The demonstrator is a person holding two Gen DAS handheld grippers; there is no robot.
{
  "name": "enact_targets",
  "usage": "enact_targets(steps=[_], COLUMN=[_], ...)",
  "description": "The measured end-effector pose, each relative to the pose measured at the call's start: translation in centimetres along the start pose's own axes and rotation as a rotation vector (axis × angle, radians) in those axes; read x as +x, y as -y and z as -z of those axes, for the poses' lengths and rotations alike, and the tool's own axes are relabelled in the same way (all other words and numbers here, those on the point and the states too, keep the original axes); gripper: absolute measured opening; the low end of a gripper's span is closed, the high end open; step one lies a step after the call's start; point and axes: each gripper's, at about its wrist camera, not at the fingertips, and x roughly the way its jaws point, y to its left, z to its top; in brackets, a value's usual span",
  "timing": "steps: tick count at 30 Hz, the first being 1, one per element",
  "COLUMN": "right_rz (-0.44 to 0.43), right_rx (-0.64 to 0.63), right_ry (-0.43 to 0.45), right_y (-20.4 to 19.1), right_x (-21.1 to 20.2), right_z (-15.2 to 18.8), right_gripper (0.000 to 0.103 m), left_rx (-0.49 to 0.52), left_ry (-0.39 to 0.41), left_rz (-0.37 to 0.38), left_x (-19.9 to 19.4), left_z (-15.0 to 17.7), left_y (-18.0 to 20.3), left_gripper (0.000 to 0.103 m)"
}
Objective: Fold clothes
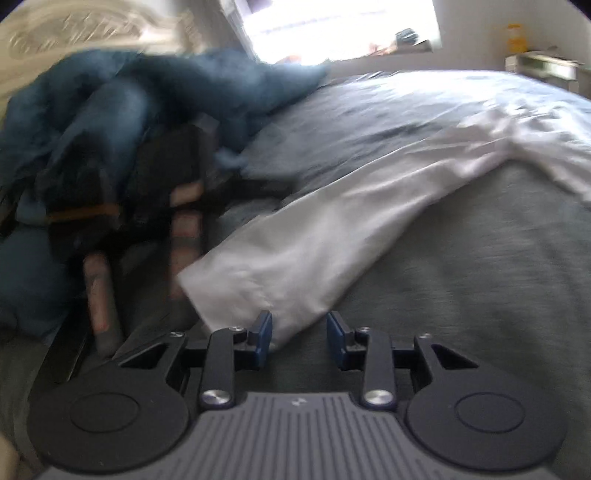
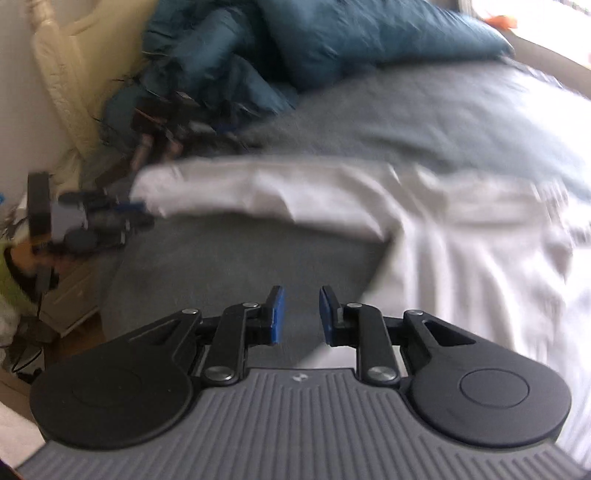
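White shirt (image 2: 424,236) spread across the grey bedcover (image 2: 229,251), and both grippers hang over it with nothing in their grasp. In the right wrist view, the right gripper (image 2: 302,314) shows its 2 blue pads (image 2: 277,314) parted, a clear gap between them, only bedcover and a sliver of white cloth beneath. The shirt's body fills the picture from 2 to 4 o'clock, and 1 long sleeve runs out toward 9 o'clock. Over there, at the sleeve's end, sits the left gripper (image 2: 136,214), blurred, just beside the cuff; whether it touches I cannot tell.

Switch to the left wrist view: left gripper (image 1: 299,338) with its pads (image 1: 264,338) apart, empty between. The sleeve cuff (image 1: 258,280) lies just ahead of the left pad, at about 11 o'clock from the tips, the white sleeve climbing away to 2 o'clock. Teal duvet (image 1: 129,96) heaped at 10 o'clock, dark clothing (image 1: 122,192) tumbled below it, too smeared to read. Bright window (image 1: 340,26) at 12 o'clock.
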Motion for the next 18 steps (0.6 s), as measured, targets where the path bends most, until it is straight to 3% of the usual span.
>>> enact_targets(steps=[4,7,12,18], right_rz=[0.11,0.185,0.272,0.303], right_rx=[0.181,0.297,0.37,0.328], right_ry=[-0.06,-0.012,0.087,0.162], right_y=[3.6,6.9,12.2,18.0], right_x=[-2.0,-4.9,-6.4,-2.1], right_z=[5.1,6.8,5.3,0.7], right_gripper=[0.019,0.019,0.02,0.021], left_rx=[-0.067,-0.046,-0.027,-0.072], left_ry=[0.024,0.087,0.158,0.177], left_rz=[0.026,0.049,0.204,0.336], left_x=[-1.3,-3.0,-2.1,4.4], left_z=[-0.1,-1.4,-6.4,-14.4], left_y=[-0.7,0.9,6.7,13.9], left_gripper=[0.035,0.036,0.039,0.039])
